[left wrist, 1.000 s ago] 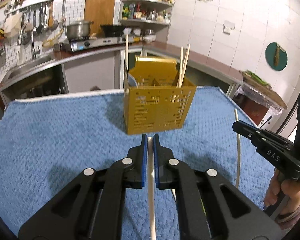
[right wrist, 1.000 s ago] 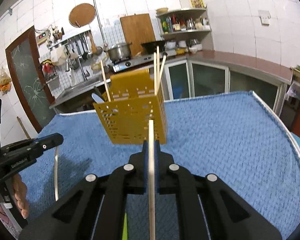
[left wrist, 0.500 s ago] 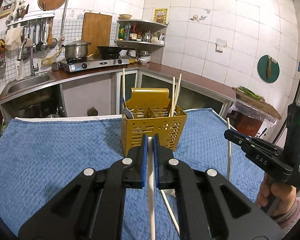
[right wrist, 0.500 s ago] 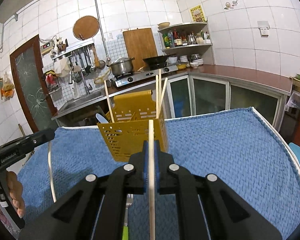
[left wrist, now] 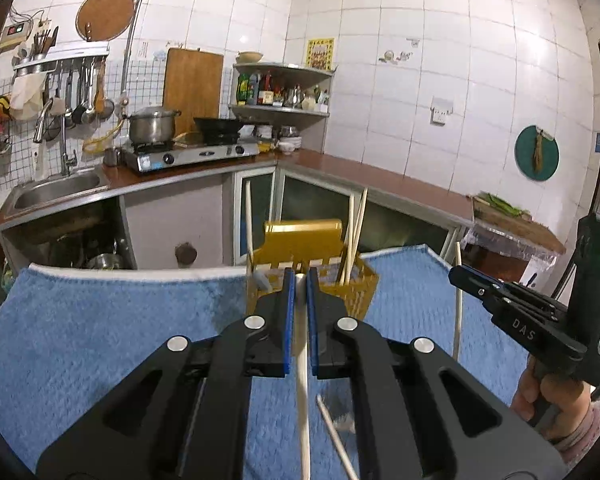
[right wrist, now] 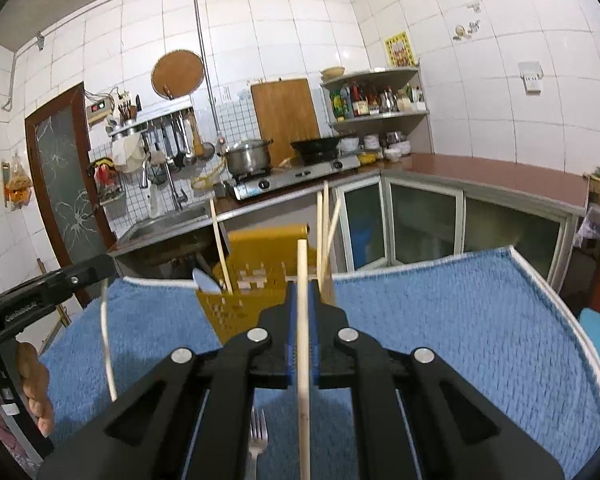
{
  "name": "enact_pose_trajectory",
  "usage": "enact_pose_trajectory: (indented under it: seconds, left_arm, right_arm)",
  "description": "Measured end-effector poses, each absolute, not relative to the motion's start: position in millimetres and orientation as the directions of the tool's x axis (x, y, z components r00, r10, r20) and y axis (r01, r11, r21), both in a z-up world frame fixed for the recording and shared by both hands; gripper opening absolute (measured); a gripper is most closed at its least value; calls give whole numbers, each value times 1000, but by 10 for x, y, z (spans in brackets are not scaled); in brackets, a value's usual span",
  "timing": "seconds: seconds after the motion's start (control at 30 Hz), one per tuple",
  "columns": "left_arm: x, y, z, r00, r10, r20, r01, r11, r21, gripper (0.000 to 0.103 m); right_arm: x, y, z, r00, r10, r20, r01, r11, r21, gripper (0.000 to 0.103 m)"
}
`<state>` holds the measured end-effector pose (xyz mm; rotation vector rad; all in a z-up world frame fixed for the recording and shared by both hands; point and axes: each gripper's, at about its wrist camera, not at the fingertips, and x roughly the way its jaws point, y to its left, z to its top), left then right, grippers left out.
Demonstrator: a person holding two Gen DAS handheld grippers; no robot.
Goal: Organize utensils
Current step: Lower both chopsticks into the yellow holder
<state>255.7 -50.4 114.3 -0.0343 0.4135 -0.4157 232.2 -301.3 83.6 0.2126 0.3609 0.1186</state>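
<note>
Chopsticks, one pinched in each of your claws, before the yellow utensil caddy (left wrist: 358, 288) on the blue-towelled bench (left wrist: 100, 340).
Your left claw (left wrist: 299, 280) clamps a pale chopstick (left wrist: 302, 360); your right claw (right wrist: 302, 296) clamps an upright chopstick (right wrist: 302, 320). The caddy, directly ahead, already holds three chopsticks (right wrist: 322, 236) and a spoon (right wrist: 206, 280). A loose chopstick (left wrist: 334, 432) and a fork (right wrist: 259, 432) lie on the towel beneath.
</note>
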Motion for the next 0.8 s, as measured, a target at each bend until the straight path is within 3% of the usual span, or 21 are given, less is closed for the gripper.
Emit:
enact_pose_trajectory:
  seconds: [0.43,0.6,0.8]
  left_arm:
    - [3394,-879,2027,914,-346,-213,338,938,-73,4]
    - [3738,-1030,2063,954,-258,-156,250,966,-66,4]
    - [4119,-1122,1913,973,-188,-132,179,981,-77,4]
  right_arm:
    - [3001,-3163,1645,980,122,-157,-83,969,233,6]
    - [3297,-3136,1818,993,101,-57,-86,969,230,6]
    - [3589,-3061,1699,995,93,-24,-86,974,211,6]
